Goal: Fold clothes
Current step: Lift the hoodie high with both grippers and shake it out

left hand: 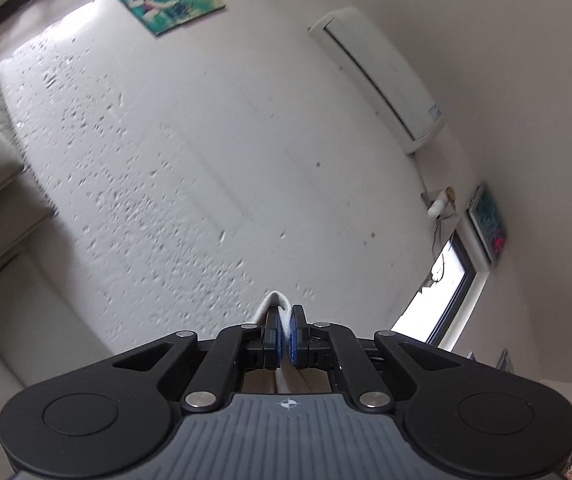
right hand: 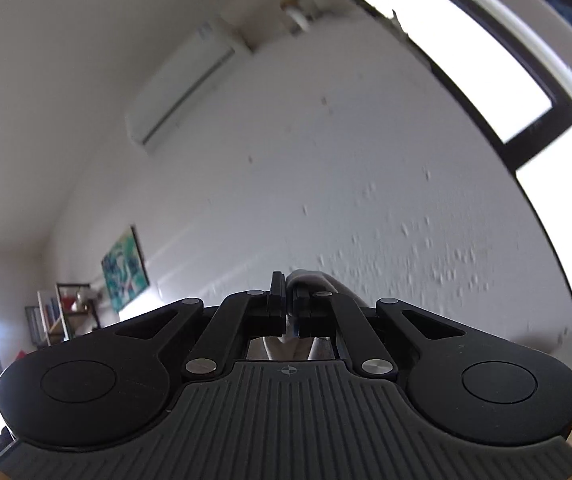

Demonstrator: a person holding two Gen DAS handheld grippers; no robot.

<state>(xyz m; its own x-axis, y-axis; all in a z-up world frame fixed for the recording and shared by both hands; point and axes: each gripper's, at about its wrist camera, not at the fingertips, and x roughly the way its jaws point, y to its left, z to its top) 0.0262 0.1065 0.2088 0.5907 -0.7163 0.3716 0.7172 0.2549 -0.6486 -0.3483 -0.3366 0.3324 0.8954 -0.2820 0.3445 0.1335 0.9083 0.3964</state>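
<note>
Cloth [left hand: 282, 312] sits pinched in the closed left gripper [left hand: 285, 334] and closed right gripper [right hand: 289, 306].

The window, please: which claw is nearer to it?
Right. The window looms large along the right claw's view at its right edge; from the left claw it shows small, far off right.

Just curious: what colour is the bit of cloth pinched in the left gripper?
White, or off-white. The cloth shows best in the left wrist view, between the left gripper's blue pads.
</note>
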